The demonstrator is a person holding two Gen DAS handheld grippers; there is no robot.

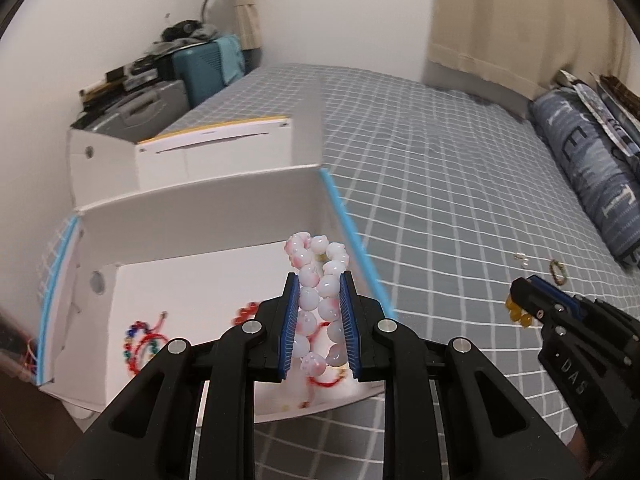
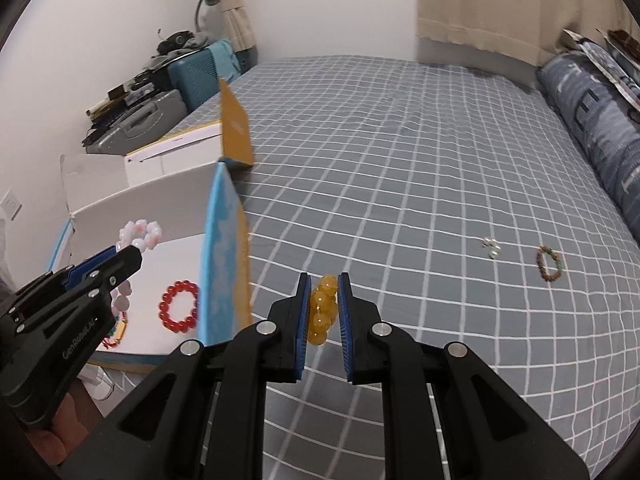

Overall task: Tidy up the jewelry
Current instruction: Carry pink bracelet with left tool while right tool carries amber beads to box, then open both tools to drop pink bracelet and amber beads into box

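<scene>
The left gripper (image 1: 320, 280) holds a pink-and-white bead bracelet (image 1: 316, 280), its ribbed blue pads clamped narrowly on the doubled strand of glossy round beads, some shaped like small paws. It hangs over the open white box (image 1: 224, 216), a smooth cardboard carton with a blue-edged rim, standing on the bed (image 1: 440, 168). The right gripper (image 2: 324, 280) has its jaws nearly together on an amber bead bracelet (image 2: 322, 308), translucent yellow spheres bunched between the blue pads, above the grey checked sheet just to the right of the box wall.

Inside the box lie a red bead bracelet (image 2: 179, 306) of shiny round beads and a multicoloured beaded bracelet on red cord (image 1: 144, 340); the right wrist view shows the red ring whole and sharp, while in the left wrist view it is a blurred bit behind the finger. The left wrist view alone looks straight down into the box floor. The right wrist view alone shows the box's outer side, printed blue and yellow, and a second yellow box (image 2: 236, 136) behind it.

Well apart on the sheet lie a brown bead bracelet (image 2: 550, 264) and small clear trinkets (image 2: 492, 247), too small to identify
</scene>
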